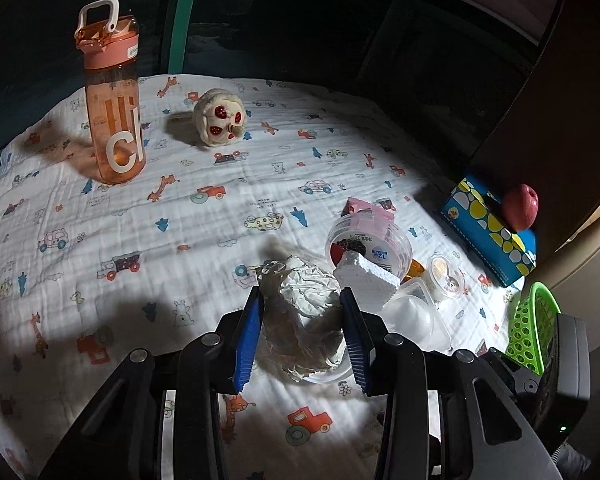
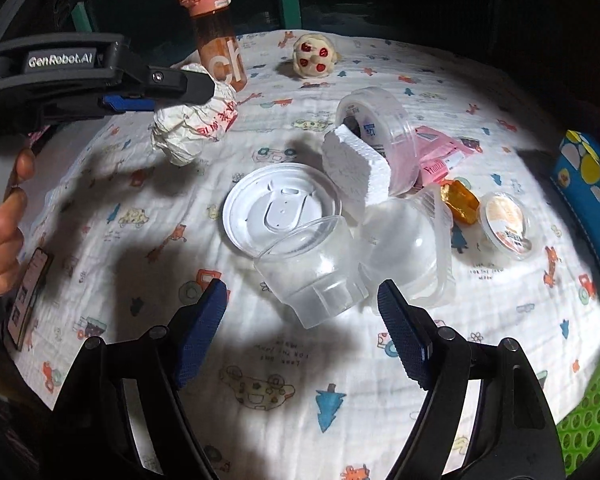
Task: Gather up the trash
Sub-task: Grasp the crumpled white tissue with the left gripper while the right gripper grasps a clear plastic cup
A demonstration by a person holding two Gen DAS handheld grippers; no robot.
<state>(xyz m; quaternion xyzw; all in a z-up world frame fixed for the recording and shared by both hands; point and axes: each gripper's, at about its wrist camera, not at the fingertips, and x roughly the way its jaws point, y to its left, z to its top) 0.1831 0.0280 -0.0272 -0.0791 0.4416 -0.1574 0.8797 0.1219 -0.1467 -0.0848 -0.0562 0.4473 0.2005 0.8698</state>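
Observation:
A crumpled white paper ball (image 1: 300, 304) hangs above the patterned cloth (image 1: 140, 240) with my left gripper (image 1: 304, 332) shut on it, both blue pads pressing its sides. From the right wrist view the left gripper (image 2: 196, 98) holds that paper ball (image 2: 192, 128) at the upper left. My right gripper (image 2: 302, 332) stands open low over the cloth. A clear plastic cup (image 2: 312, 276) lies on its side, its base between the pads and touching neither. A white lid (image 2: 280, 208), a clear dome container (image 2: 404, 252), a foam block (image 2: 356, 168), a round tub (image 2: 380, 128) and wrappers lie just beyond.
A green mesh basket (image 2: 592, 412) sits at the right edge. A blue tissue box (image 1: 488, 228) carries a red apple (image 1: 520, 206). An orange bottle (image 1: 114, 120) and a round toy (image 1: 220, 120) stand at the far side. A phone (image 2: 28, 296) lies near a person's hand (image 2: 0, 240).

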